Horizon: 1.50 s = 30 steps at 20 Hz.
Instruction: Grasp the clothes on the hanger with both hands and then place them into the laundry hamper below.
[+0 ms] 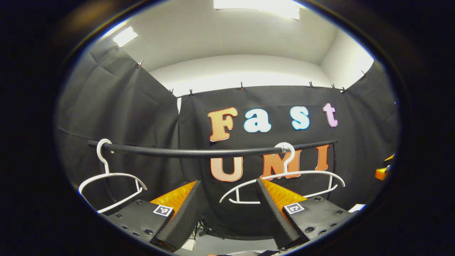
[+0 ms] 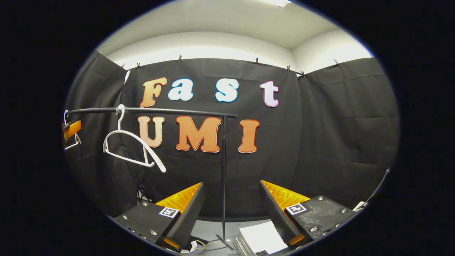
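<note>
Two bare white hangers, one at the rail's left end [image 1: 106, 177] and one toward its right [image 1: 284, 177], hang from a black rail [image 1: 199, 153] in the left gripper view, with no garment on either; the clothes named in the task cannot be seen here, nor can the laundry hamper. The left hand-held gripper [image 1: 229, 199] hovers below the rail with its fingers spread wide and nothing between them. In the right gripper view, the right hand-held gripper [image 2: 231, 202] is likewise spread and empty, facing the rail's upright post [image 2: 224, 170] and a tilted white hanger [image 2: 133, 145]. A stack of white sheets [image 2: 261, 236] lies low beside its right finger. Judging by the stripped hangers, the garment is probably already off the rail, so the sensible course would be to keep both pairs of fingers apart and draw clear of the hooks, so that no hanger is snagged or knocked from the rail. As for markings, each finger block carries a small square black-and-white tag [image 1: 163, 210]; no brand name or label on the hangers or rail is legible.
</note>
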Available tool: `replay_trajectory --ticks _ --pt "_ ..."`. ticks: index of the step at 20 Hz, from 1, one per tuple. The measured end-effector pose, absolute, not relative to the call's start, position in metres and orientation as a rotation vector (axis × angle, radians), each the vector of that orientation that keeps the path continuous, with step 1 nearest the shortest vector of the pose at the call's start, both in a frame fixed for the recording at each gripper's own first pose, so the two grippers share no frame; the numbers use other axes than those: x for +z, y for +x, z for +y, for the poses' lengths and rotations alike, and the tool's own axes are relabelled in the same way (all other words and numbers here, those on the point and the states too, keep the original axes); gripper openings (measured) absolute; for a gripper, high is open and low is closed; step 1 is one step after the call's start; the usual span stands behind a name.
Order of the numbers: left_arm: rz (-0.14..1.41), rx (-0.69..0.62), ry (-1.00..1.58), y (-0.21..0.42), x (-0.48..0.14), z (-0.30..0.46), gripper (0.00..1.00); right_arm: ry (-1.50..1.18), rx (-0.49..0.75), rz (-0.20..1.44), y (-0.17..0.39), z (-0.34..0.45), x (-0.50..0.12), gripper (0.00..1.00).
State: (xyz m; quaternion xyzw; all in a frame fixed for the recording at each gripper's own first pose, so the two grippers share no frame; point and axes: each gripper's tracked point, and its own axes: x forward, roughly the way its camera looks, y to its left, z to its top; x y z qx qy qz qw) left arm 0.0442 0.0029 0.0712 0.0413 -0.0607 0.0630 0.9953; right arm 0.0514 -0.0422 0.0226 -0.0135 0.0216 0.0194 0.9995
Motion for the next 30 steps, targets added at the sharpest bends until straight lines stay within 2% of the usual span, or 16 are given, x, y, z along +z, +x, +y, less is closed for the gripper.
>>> replay_trajectory --ticks 4,5,30 --pt "-0.126 0.154 0.049 0.04 0.071 0.021 0.97 0.005 0.051 0.003 0.051 -0.032 0.031 1.0" --pt "-0.12 0.157 0.039 0.04 0.07 0.025 0.97 0.009 0.049 0.003 0.051 -0.031 0.03 0.93" --pt "-0.115 0.138 0.064 0.046 0.072 0.076 0.97 0.008 0.015 -0.038 0.045 0.021 0.044 0.93"
